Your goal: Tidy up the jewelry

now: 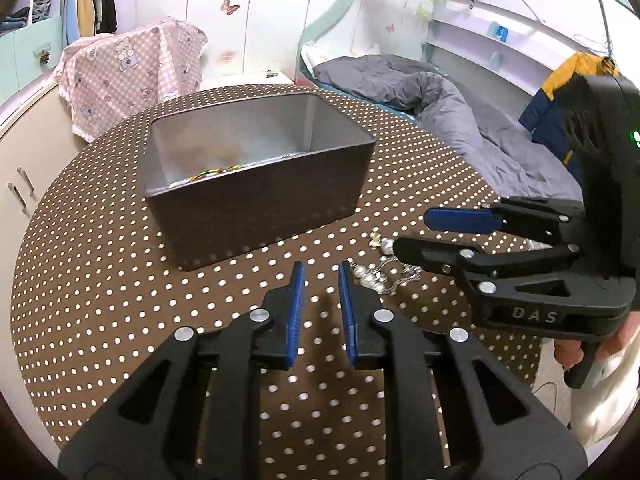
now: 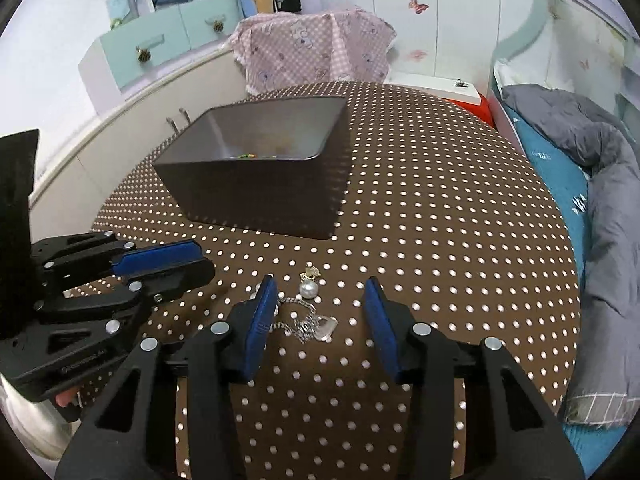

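The box stands on the dotted table, and something is already in it: a strand of coloured beads lies on the floor by the near wall (how much else is inside cannot be told, since the wall hides most of the bottom); so at least one piece looks put away. What is left lies loose on the cloth in front of the box: a pearl earring with a small gold top, and just beside it a silver chain in a tangle with a heart pendant.

The right gripper hovers over that heap with its jaws apart and the chain between them, the pads not pressing on anything; the left gripper is nearly together, a narrow gap showing and nothing in it, the jewelry just off to its right. My guess is the job is partway through; the chain and pearl remain to go in the box.
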Demonstrator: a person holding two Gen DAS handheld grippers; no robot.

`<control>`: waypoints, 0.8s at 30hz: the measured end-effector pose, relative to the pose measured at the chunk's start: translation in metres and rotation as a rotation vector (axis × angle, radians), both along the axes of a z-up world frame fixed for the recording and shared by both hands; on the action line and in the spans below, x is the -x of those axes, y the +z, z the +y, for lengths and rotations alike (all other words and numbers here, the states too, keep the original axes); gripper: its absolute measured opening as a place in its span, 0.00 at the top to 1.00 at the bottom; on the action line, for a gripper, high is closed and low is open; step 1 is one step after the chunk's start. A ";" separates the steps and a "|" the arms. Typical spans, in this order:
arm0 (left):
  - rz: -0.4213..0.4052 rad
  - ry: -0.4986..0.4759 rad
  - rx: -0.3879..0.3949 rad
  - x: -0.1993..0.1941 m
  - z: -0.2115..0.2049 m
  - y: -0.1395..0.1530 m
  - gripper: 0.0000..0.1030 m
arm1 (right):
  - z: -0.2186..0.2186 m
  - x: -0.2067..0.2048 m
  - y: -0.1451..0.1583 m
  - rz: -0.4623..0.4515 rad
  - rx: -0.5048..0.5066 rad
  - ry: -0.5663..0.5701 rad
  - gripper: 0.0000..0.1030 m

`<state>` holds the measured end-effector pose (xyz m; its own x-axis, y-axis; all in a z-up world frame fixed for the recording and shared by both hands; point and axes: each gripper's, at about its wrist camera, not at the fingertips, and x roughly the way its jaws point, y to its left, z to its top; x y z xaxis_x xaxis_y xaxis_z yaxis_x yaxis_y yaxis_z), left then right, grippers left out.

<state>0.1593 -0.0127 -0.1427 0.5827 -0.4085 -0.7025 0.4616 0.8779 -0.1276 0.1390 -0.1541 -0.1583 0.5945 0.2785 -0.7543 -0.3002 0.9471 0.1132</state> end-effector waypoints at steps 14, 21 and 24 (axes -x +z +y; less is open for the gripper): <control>0.018 -0.018 0.030 -0.010 0.000 -0.004 0.31 | -0.002 -0.010 -0.013 0.024 0.037 -0.009 0.91; -0.030 -0.208 -0.072 -0.006 -0.039 -0.006 0.43 | -0.035 0.007 -0.002 0.000 -0.017 -0.083 0.91; -0.025 -0.274 -0.117 -0.006 -0.046 -0.010 0.51 | -0.046 0.012 -0.001 -0.002 -0.021 -0.116 0.91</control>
